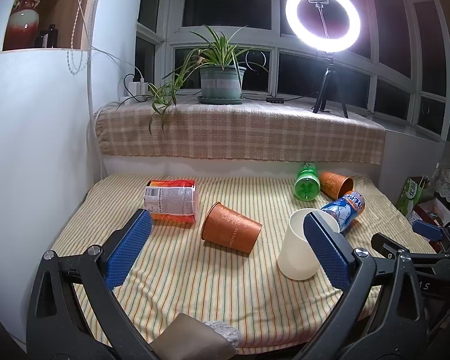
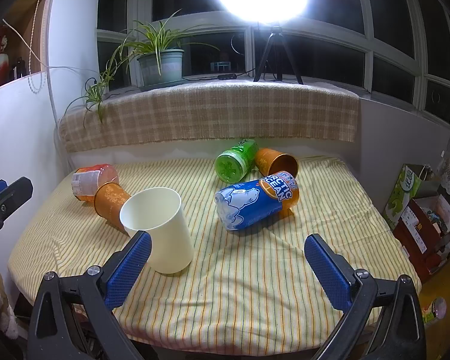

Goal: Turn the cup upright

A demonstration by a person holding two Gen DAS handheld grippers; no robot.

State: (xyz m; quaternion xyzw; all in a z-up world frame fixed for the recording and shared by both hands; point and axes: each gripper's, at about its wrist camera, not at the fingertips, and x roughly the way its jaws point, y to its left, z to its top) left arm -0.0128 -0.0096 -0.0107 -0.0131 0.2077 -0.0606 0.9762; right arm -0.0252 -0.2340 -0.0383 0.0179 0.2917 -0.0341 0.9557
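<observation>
The cream cup (image 2: 160, 228) stands mouth-up on the striped counter (image 2: 255, 285), so that flip looks done, while both the left tool (image 1: 225, 249) and right tool (image 2: 225, 265) gape empty; next likely target: the orange cup (image 1: 229, 228) lying sideways.

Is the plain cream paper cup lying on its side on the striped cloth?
No, the plain cream paper cup stands with its open mouth up on the yellow striped cloth, leaning a little.
</observation>
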